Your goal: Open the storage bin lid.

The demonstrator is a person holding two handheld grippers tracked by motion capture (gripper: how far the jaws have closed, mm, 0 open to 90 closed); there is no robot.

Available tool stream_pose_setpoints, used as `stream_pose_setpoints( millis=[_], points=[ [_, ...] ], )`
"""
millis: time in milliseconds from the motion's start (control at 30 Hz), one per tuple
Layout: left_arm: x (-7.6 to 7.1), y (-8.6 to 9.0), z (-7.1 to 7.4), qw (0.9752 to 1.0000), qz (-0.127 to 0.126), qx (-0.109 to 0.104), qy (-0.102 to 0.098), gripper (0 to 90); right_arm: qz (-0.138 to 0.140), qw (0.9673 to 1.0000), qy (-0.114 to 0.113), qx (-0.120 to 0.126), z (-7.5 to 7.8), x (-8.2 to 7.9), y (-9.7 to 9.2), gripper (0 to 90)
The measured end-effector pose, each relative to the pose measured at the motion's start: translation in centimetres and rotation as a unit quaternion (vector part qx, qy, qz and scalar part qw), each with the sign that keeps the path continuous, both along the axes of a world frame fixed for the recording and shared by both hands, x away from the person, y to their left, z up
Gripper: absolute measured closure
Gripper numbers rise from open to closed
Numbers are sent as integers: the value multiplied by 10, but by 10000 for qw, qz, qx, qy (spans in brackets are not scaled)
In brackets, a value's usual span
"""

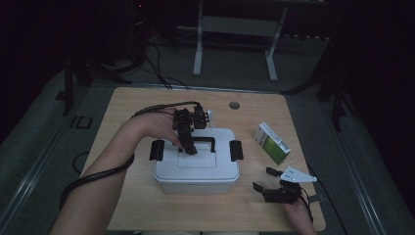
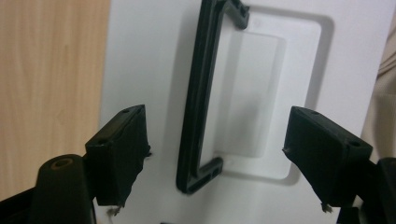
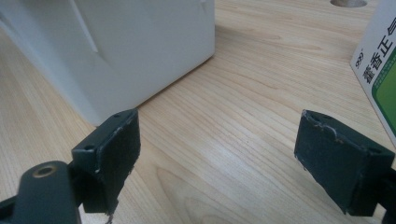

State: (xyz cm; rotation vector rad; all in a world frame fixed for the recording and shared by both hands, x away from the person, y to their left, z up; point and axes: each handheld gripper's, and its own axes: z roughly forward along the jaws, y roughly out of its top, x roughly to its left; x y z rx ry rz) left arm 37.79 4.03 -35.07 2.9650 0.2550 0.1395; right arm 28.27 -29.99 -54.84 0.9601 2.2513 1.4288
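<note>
Wooden tabletop [image 1: 147,205] carried the right gripper [image 1: 266,180] nearest, jaws wide and empty, beside a green-and-white carton [image 1: 272,142]. Farther off, the left gripper [image 1: 188,148] hung jaws wide over the white box [image 1: 195,171], its black handle [image 2: 198,100] between them, untouched

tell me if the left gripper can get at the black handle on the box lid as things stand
Probably yes: the left gripper hangs open right over the handle, a jaw on either side, with nothing lying between.
</note>
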Motion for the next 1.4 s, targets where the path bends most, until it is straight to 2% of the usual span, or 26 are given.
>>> stream_pose_setpoints(
  millis=[300,367,467,800,867,1067,1300,1400],
  points=[
    [8,-11,-6,9999,-36,144,-19,274,2,10000,3,40,0,0,-1,141],
    [8,-12,-7,9998,-133,121,59,383,9,10000,1,43,0,0,-1,141],
    [8,-13,-8,9994,-231,206,138,485,16,10000,3,51,0,0,-1,141],
    [3,-15,-3,9986,-422,285,163,654,10,10000,14,78,0,0,-1,141],
    [2,-17,-3,9983,-428,286,266,692,14,10000,10,80,0,1,-1,141],
    [-1,-22,-6,9975,-514,428,206,733,9,10000,15,88,1,0,-1,141],
    [1,-23,-4,9978,-477,425,176,818,11,10000,11,96,0,1,-2,141],
    [3,-24,-4,9978,-453,434,200,820,16,10000,13,89,0,1,-2,141]
  ],
)
